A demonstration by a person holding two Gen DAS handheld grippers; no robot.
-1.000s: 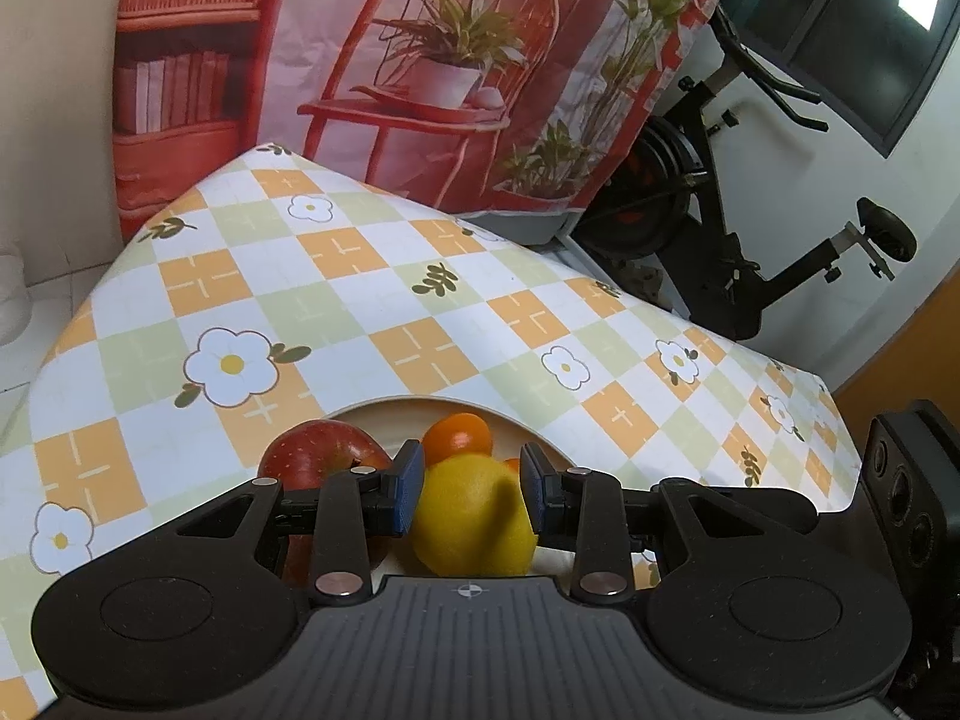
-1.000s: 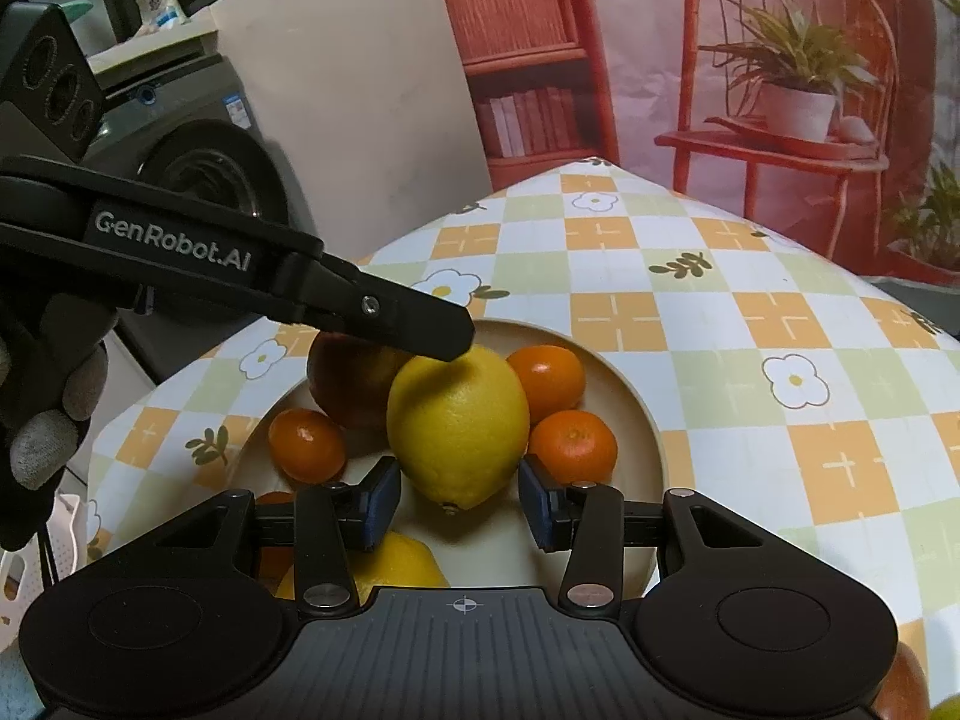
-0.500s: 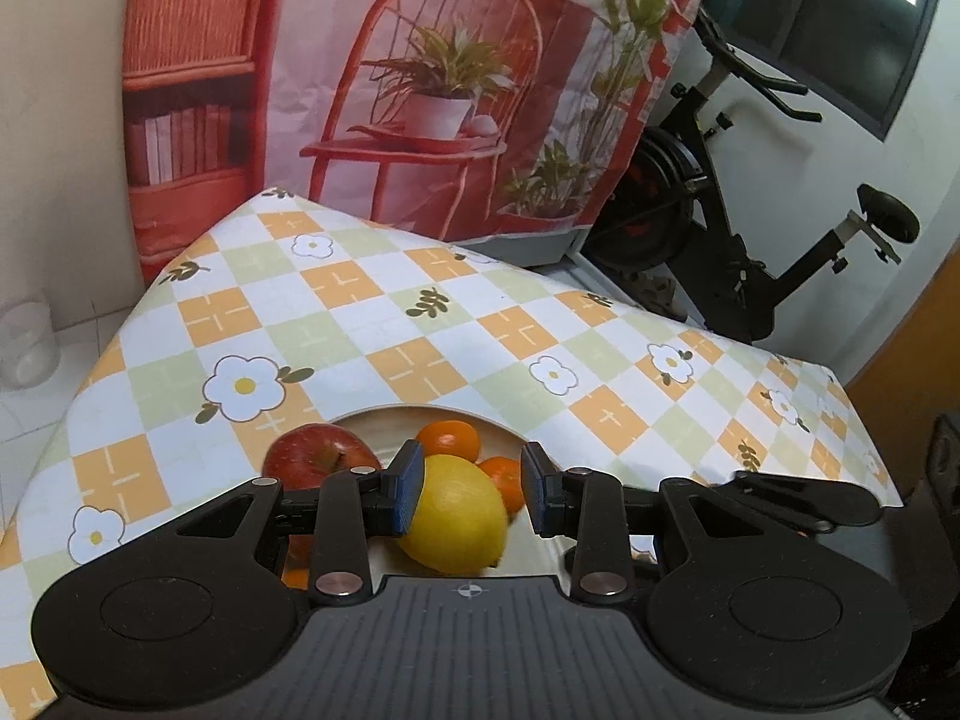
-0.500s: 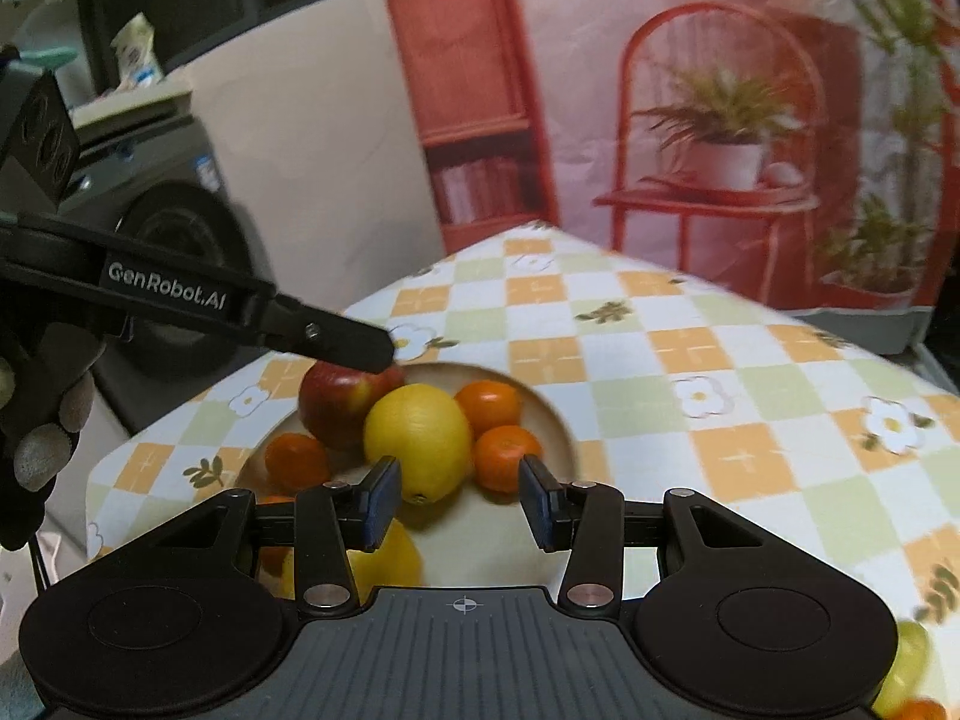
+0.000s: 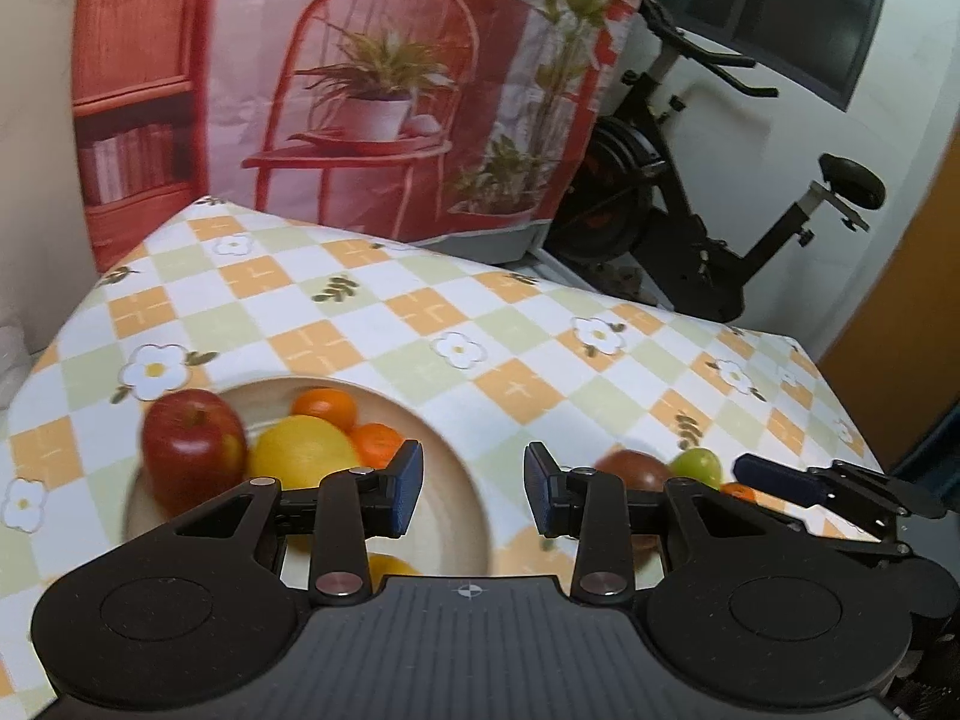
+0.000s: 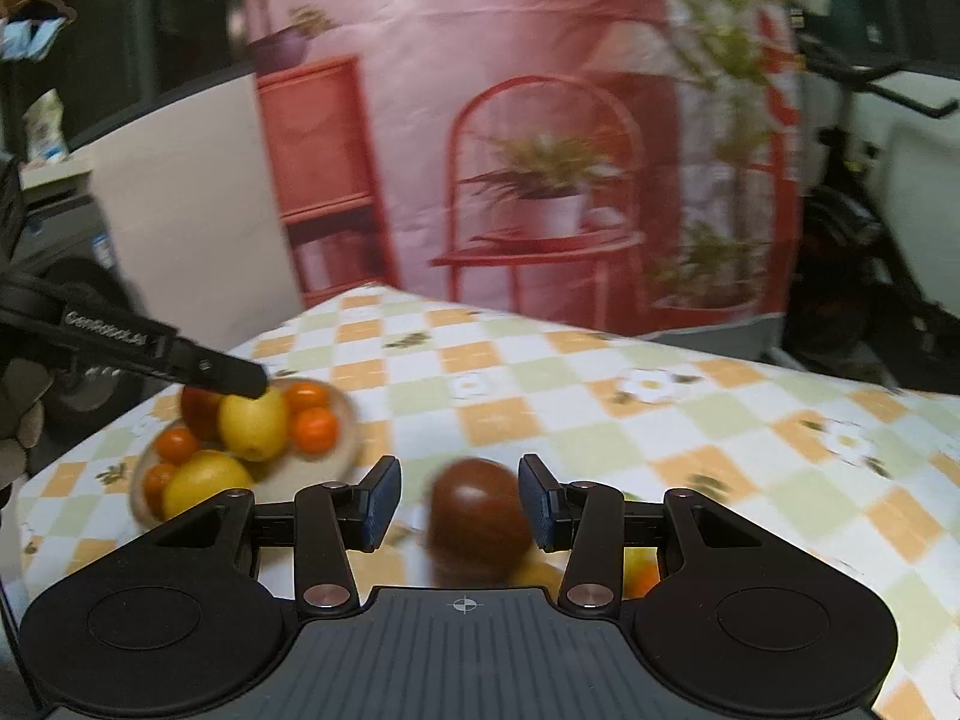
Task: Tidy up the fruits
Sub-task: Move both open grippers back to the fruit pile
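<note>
On the bench (image 5: 528, 324), under a checked flower cloth:
Plate: a pale plate (image 5: 456, 480) sits toward the left end and already carries a red apple (image 5: 192, 447), a lemon (image 5: 303, 450), a second lemon (image 6: 204, 480) and several tangerines (image 5: 324, 408).
Loose fruit: a dark reddish-brown fruit (image 6: 477, 516), a green one (image 5: 696, 465) and something orange just beside them lie off the plate, to its right in the left wrist view.
Left tongs (image 5: 473, 495): the jaws have just been opening; they stand apart over the plate's right rim with nothing between them.
Right tongs (image 6: 459, 507): jaws parted and empty, lined up with the dark fruit, which shows between the blue pads (image 6: 378, 504) but with a clear gap on the left side; I see no pressing contact.
Step in hand: most likely fetching the dark fruit for the plate.
How to do it well: the view is blurred by motion, so settle the hand before closing. Centre the fruit between the pads, since it sits nearer the right pad. Close across its widest part, gently, as round smooth skin may slip or bruise.
Watch for: the small fruits behind it, partly hidden by the tongs, could be nudged and roll. Pick a bare spot on the plate's near side, since the far side is crowded.
</note>
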